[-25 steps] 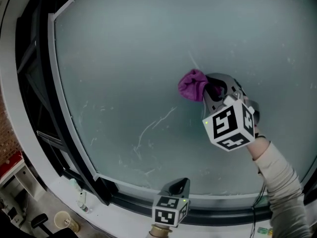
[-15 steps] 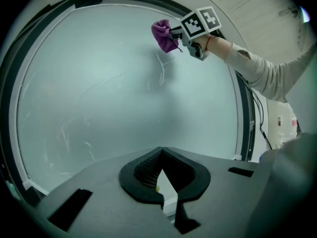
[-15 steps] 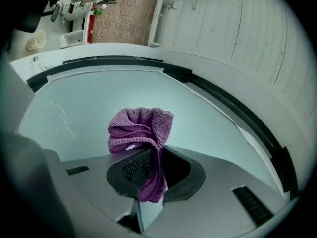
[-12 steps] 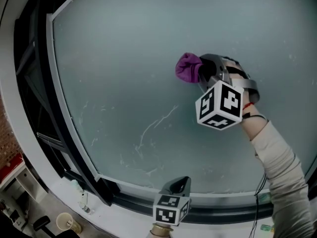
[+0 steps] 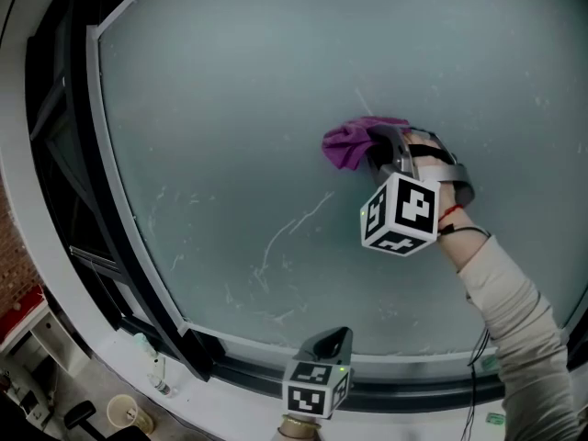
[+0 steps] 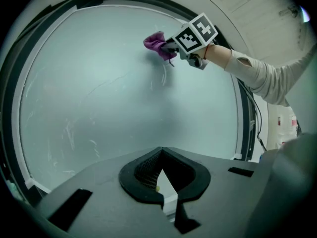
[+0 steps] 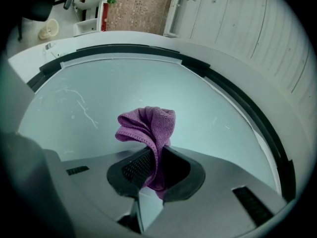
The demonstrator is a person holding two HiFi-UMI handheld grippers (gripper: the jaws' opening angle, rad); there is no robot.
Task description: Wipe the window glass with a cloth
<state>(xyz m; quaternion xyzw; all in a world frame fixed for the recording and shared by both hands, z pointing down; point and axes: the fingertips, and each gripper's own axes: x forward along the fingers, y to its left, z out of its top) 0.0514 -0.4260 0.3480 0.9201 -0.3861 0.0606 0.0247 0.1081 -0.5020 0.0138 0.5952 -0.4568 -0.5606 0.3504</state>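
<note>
at mid-pane, right of centre: purple microfibre cloth (image 5: 347, 143), bunched into a loose wad, one tail pinched in the right hand-held gripper (image 5: 375, 151). the right gripper view shows the jaws clenched on the fabric, with the bulk of the wad standing proud ahead of the tips. the wad appears to lie against the window glass (image 5: 230, 90); actual contact cannot be confirmed.

at bottom centre, by the lower edge of the dark window frame (image 5: 119, 274): left hand-held gripper (image 5: 329, 342). jaws together, nothing between them, idle, well apart from the cloth.

on the pane, lower left of the cloth: pale streaks (image 5: 292, 228), one long curved line and several short ticks nearer the frame. unwiped, by appearance.

step in hand, as judged: a wiping pass across the glass, task part-way at best.

notes for doing it well:
- hold the clench firm; only a tail is gripped, and drag on the glass could pull it free.
- lead with the wad, not the jaw tips, so hard plastic stays off the pane.
- the wad is small, so contact is narrow; lay passes close and overlapping.
- work down and left to take in the streaks, then along the frame edge.
- press evenly; a tilted gripper would lift half the wad.
</note>
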